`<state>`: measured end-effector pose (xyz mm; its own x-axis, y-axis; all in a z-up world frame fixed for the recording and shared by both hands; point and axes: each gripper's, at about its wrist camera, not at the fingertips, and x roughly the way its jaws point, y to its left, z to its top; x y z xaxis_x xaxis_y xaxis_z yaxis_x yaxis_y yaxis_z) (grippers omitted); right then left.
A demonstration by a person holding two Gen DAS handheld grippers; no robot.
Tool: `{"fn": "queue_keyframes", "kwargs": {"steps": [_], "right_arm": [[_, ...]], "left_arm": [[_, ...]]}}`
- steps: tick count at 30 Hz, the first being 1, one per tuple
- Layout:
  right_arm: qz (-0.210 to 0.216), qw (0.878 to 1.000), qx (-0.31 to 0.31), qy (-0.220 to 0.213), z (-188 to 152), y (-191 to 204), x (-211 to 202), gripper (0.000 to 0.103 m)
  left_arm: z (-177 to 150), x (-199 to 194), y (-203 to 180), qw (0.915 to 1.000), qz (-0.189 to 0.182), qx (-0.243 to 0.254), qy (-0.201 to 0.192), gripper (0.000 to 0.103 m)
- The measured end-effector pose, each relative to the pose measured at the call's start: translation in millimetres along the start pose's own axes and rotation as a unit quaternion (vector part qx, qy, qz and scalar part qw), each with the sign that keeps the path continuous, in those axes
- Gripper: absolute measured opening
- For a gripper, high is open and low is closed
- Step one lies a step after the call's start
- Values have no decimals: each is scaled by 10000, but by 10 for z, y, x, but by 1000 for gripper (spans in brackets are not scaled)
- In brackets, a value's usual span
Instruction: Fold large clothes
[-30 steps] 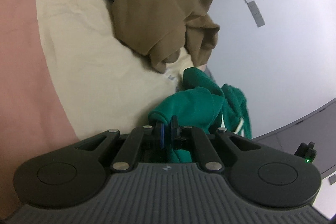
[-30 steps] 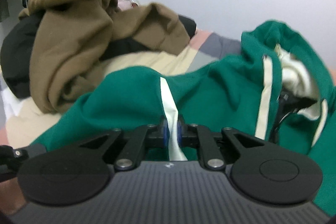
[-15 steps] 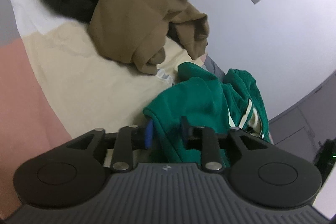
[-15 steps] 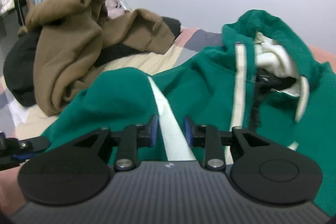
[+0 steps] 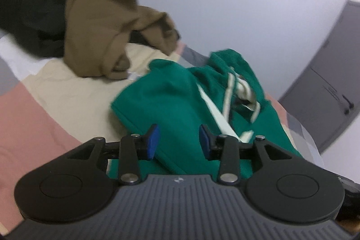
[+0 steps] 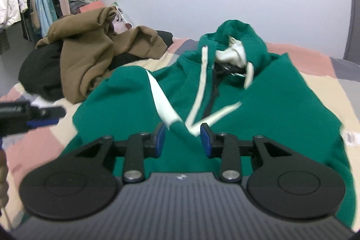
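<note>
On the near half of the bed (image 6: 315,87), spread over its patchwork cover of pink, cream and grey blocks, lies the green hoodie (image 6: 281,109), front up, hood at the far end and hem toward the cameras. It looks like thick fleece knit: soft, limp, fairly bulky, light enough to lift by two corners yet sure to sag and drag between them. Its matte surface should grip well under rubber pads. Cream stripes (image 6: 162,105) run down the chest in a V, a dark zip (image 6: 213,91) splits the front, and the hood shows a pale, smoother lining. I would pinch the firmer seamed edges, the hem corners or the shoulder seams, and avoid the zip teeth and the loose hood. The left gripper (image 5: 178,141) and the right gripper (image 6: 182,138) both hover just above the near cloth with jaws opening, blue pads partly apart and nothing pinched, though motion blur makes it hard to rule out a light brush against the fabric. At the far left, a rumpled brown sweatshirt (image 6: 90,60) is heaped over a black garment (image 6: 38,73).
</note>
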<state>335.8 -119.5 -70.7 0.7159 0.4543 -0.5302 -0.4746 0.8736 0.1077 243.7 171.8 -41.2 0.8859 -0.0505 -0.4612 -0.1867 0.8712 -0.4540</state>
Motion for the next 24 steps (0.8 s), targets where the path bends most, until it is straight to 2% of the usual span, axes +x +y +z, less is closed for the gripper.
{"fn": "queue_keyframes", "kwargs": {"steps": [5,11,18,24], "right_arm": [[-95,9999,131,25,-277,-84,-346,36],[-371,9993,49,32,-526,-148,-483,36],[-477,9987,76,169,-714,-245,-314,36],[-606,9976,211,251,-797,-301,-196,38]], "left_arm": [[-207,-23,-305,9983,-231,484,231,44],[-431,63,-562,9941,-364,930,413,44],[-568,316,-624,9911,-260,1168,577,44],[-713,566,-578,9866,38,1385,861,44]]}}
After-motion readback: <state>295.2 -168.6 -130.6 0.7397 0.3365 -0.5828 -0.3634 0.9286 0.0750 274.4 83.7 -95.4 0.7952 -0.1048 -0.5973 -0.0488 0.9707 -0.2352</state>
